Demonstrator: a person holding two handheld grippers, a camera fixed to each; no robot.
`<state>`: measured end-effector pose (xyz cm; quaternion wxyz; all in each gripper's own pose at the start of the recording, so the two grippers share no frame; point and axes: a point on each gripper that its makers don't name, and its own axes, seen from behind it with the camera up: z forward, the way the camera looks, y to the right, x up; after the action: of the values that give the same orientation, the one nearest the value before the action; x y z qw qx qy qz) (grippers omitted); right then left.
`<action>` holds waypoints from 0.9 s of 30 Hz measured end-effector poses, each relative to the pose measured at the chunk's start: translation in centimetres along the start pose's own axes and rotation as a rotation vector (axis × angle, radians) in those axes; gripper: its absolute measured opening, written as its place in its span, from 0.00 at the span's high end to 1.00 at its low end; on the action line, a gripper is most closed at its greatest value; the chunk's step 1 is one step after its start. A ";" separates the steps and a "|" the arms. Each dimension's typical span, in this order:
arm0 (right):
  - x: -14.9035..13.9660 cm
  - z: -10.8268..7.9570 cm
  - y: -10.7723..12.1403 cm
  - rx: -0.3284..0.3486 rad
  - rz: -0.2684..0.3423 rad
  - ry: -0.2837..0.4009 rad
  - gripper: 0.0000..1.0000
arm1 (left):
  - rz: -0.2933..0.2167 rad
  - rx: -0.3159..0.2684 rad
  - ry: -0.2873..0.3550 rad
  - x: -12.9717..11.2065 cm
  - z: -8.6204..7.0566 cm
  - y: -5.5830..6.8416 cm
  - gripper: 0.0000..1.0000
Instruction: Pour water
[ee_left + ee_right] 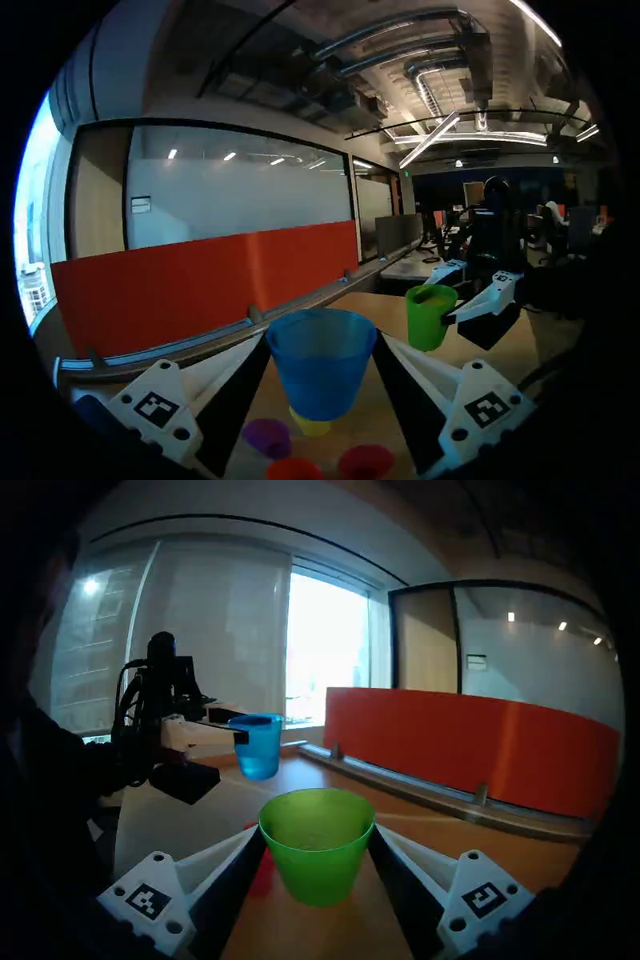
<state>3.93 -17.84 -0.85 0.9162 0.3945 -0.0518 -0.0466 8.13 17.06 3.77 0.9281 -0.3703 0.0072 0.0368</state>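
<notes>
The blue cup [322, 376] is clamped in the left hand-held gripper [322, 352], the green cup [317, 864] in the right hand-held gripper [318, 836], both upright and apart, so pouring is judged not yet begun.

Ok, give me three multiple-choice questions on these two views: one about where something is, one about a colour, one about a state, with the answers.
1. Where is the green cup?
A. between the fingers of the right gripper
B. on the floor
C. on top of the orange partition

2. What colour is the cup in the left gripper?
A. white
B. blue
C. black

3. How is the green cup oriented?
A. upside down
B. lying on its side
C. upright, mouth up

Answers:
1 A: the right gripper's two fingers flank the green cup and press on its sides.
2 B: the left gripper is closed on a blue cup.
3 C: its open rim faces up in both views.
</notes>
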 end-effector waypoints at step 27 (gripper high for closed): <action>0.1 5.7 -4.0 0.168 -0.014 0.005 0.10 | 0.226 0.104 0.060 3.4 -3.9 -1.6 0.12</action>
<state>3.05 -24.68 0.19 0.8798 0.4703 -0.0504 -0.0475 11.66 13.45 1.87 0.9354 -0.3195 0.0784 0.1295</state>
